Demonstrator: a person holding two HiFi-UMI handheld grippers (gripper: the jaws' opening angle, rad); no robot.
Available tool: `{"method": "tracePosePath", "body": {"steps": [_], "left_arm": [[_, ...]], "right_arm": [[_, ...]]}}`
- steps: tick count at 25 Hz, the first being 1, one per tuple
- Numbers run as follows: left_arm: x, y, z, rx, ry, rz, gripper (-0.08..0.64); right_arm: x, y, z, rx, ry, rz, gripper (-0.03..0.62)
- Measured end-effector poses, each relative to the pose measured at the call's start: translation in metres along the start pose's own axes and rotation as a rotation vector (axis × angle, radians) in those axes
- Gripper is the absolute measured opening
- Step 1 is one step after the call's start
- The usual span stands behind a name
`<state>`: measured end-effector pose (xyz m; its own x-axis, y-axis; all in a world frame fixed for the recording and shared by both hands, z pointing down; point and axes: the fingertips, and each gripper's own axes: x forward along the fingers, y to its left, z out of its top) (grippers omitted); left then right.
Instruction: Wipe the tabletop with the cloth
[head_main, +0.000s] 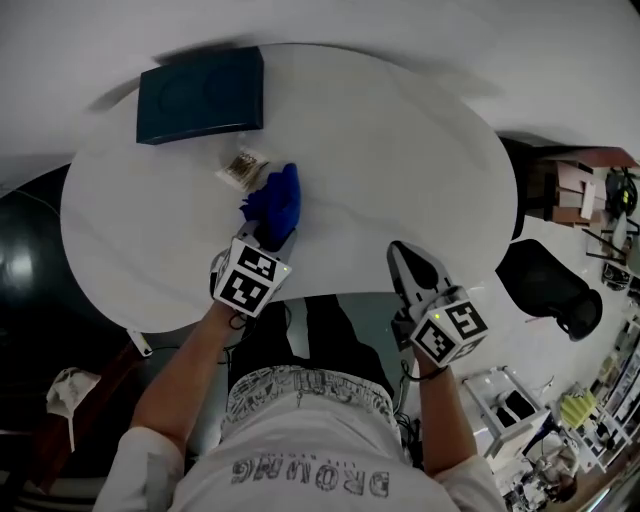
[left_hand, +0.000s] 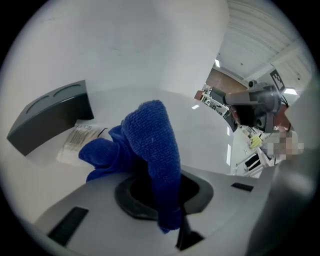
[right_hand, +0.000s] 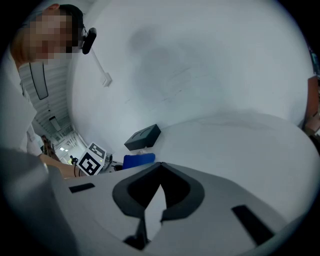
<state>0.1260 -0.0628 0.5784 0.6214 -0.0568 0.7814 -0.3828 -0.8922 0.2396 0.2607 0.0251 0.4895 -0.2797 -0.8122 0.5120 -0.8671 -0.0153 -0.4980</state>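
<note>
White tabletop (head_main: 400, 150) carries blue cloth (head_main: 278, 200), clamped between left gripper's (head_main: 267, 236) fingers.

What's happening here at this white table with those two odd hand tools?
A person stands at a round white table with a gripper in each hand. The left gripper is shut on a bunched blue cloth, held low at the table's near side, beside a small packet and in front of a dark box. The right gripper is shut and empty, over the table's near edge.
</note>
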Motion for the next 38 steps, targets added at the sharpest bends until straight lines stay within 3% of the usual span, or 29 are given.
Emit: {"method": "tracePosePath", "body": {"steps": [15, 23, 31, 38], "left_arm": [[0.064, -0.105, 0.047, 0.192, 0.024, -0.165, 0.067], [0.056, -0.103, 0.053, 0.117, -0.02, -0.202, 0.067], [-0.018, -0.054, 0.048, 0.037, -0.143, -0.118, 0.066], [-0.124, 0.044, -0.026, -0.111, -0.203, 0.087, 0.066]], "right_arm": [[-0.056, -0.051, -0.007, 0.068, -0.061, -0.099, 0.008], [-0.053, -0.043, -0.003, 0.053, -0.051, -0.093, 0.008], [-0.007, 0.009, 0.013, -0.026, -0.02, 0.012, 0.008], [0.068, 0.101, 0.013, -0.126, 0.051, 0.167, 0.008]]}}
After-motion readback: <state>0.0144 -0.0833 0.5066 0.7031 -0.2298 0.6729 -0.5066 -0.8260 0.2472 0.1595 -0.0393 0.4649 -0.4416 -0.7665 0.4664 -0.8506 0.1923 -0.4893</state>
